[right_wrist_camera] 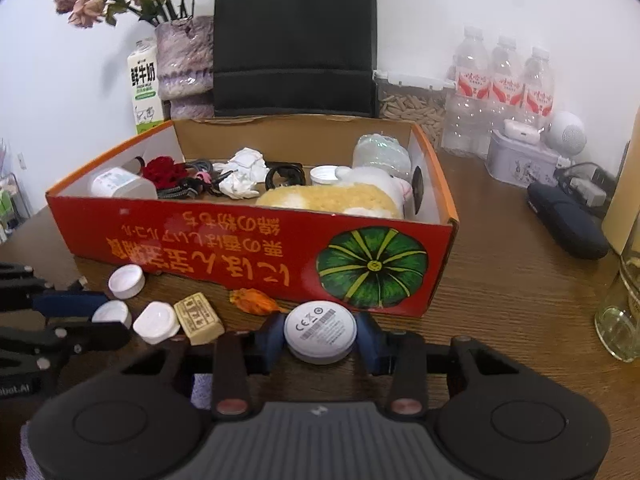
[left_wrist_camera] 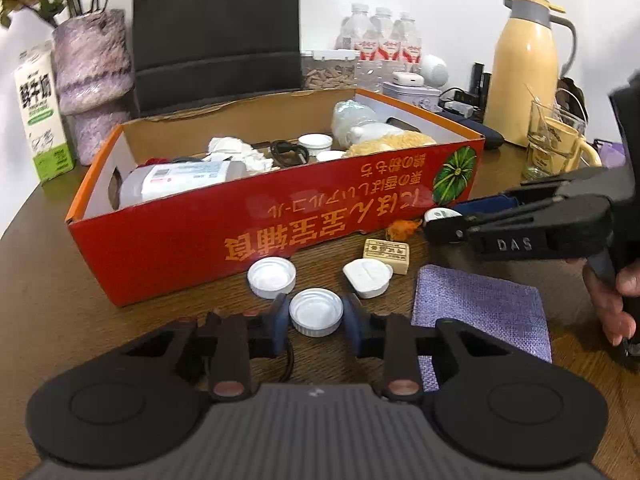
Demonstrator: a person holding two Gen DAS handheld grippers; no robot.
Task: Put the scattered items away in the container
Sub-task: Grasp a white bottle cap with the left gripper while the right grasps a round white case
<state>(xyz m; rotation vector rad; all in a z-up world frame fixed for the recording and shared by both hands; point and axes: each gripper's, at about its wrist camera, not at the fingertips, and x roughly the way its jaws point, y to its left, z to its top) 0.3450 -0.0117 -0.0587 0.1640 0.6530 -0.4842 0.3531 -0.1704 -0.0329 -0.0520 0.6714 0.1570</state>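
Beside red box (left_wrist_camera: pixel 256 224): caps (left_wrist_camera: pixel 271 277), purple cloth (left_wrist_camera: pixel 480 312).

Left gripper (left_wrist_camera: pixel 316 314): low in front of the red box (left_wrist_camera: pixel 240 240), jaws closed on a white cap (left_wrist_camera: pixel 316 312). Right gripper (right_wrist_camera: pixel 320 334): near the box's pumpkin end, clamping a white puck (right_wrist_camera: pixel 320 330); bare hand (left_wrist_camera: pixel 612 300) on its handle.

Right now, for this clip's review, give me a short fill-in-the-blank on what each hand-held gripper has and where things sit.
The left hand-held gripper holds a white ____.
The right hand-held gripper holds a round white ____.
The crumpled tissue lies inside the red ____.
The purple cloth lies on the ____.

Missing words: cap; disc; box; table
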